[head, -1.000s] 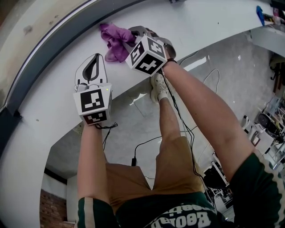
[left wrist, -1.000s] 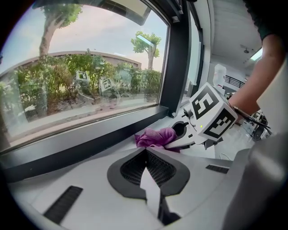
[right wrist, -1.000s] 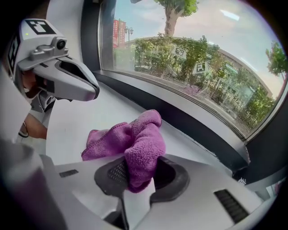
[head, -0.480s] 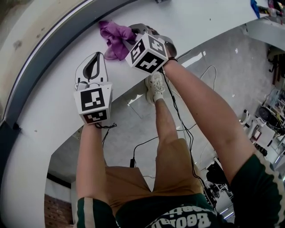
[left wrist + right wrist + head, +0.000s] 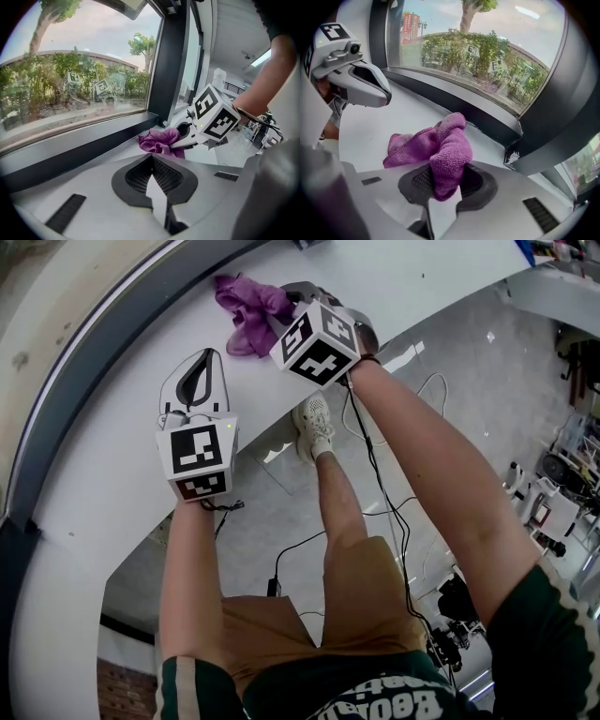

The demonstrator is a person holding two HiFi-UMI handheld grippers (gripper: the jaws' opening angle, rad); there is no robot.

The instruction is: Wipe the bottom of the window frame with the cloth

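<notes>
A purple cloth [image 5: 248, 315] lies bunched on the white sill [image 5: 103, 465], close to the dark bottom rail of the window frame [image 5: 112, 338]. My right gripper [image 5: 284, 306] is shut on the cloth's near edge. In the right gripper view a fold of the cloth [image 5: 440, 150] is pinched in the right gripper [image 5: 443, 185], a short way from the rail [image 5: 454, 101]. My left gripper [image 5: 201, 358] rests on the sill to the left, shut with nothing in it. In the left gripper view the left gripper [image 5: 151, 161] points at the cloth [image 5: 161, 140].
A dark upright mullion [image 5: 171, 61] meets the rail just beyond the cloth. The sill's curved front edge [image 5: 253, 432] drops to a grey floor with black cables [image 5: 309, 540], the person's shoe [image 5: 314, 423], and equipment at the right [image 5: 562, 493].
The right gripper and the cloth have edged slightly farther along the sill toward the frame. The left gripper has stayed in place.
</notes>
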